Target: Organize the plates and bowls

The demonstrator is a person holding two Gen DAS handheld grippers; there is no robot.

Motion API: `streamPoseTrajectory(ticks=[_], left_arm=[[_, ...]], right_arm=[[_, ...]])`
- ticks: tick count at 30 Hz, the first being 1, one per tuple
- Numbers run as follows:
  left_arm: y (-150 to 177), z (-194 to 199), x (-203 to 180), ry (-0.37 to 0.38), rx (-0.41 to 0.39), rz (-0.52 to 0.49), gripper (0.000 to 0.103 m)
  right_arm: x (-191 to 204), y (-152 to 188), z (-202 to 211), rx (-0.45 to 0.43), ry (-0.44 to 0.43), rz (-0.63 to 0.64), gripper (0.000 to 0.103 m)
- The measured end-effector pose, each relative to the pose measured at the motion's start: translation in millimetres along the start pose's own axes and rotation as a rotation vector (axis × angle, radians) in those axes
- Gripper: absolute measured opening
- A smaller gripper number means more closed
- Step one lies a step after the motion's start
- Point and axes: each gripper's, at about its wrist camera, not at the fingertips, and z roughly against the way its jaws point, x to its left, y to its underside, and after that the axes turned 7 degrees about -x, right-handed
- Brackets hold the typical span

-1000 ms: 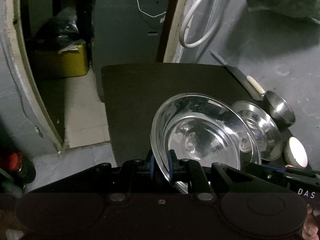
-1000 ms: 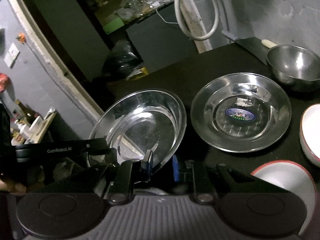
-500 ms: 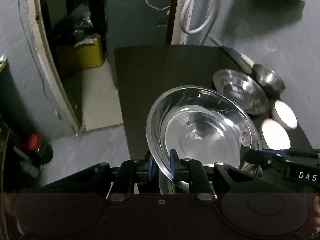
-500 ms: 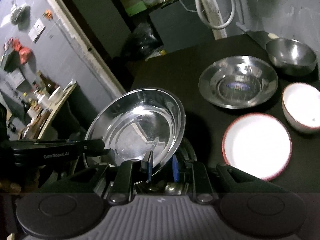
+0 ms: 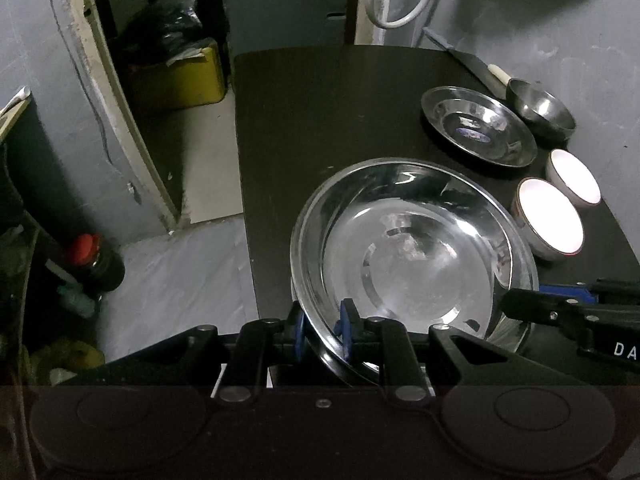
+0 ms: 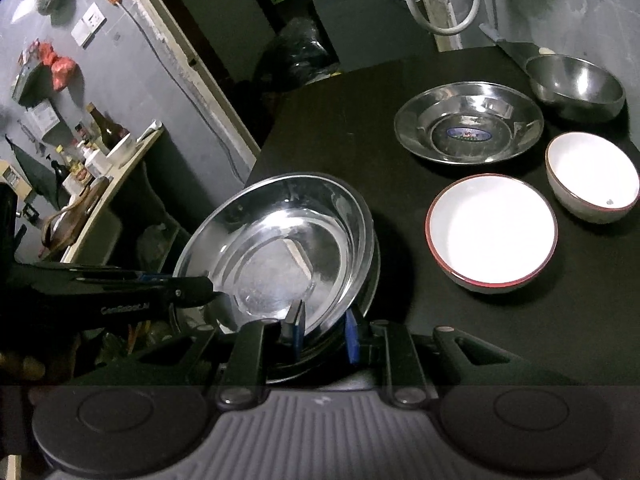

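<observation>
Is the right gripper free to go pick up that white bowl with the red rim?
Probably not yet. The right gripper has its jaws clamped on the big steel plate, though the table between it and the red-rimmed bowl looks clear.

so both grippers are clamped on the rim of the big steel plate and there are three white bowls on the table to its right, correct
Not quite: there are two white bowls, not three, as the right wrist view shows. The rest holds: the left gripper and the right gripper each have their jaws on the rim of the big steel plate, left of the bowls.
</observation>
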Motion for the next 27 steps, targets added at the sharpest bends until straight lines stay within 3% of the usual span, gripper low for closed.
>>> streamPoseTrajectory(ticks=[22,25,27], left_arm=[[10,-5,-13,-0.071,0.042,0.009,0.026],[8,-4,-14,-0.091,0.035,-0.001,0.037],[6,-2,-12,-0.093,0.025,0.007,0.055]], right_arm=[[23,4,4,-0.008,0.080,0.164,0.039],[20,4,5,-0.020,0.091,0.152,0.050],[17,4,6,-0.025,0.095,0.140,0.056]])
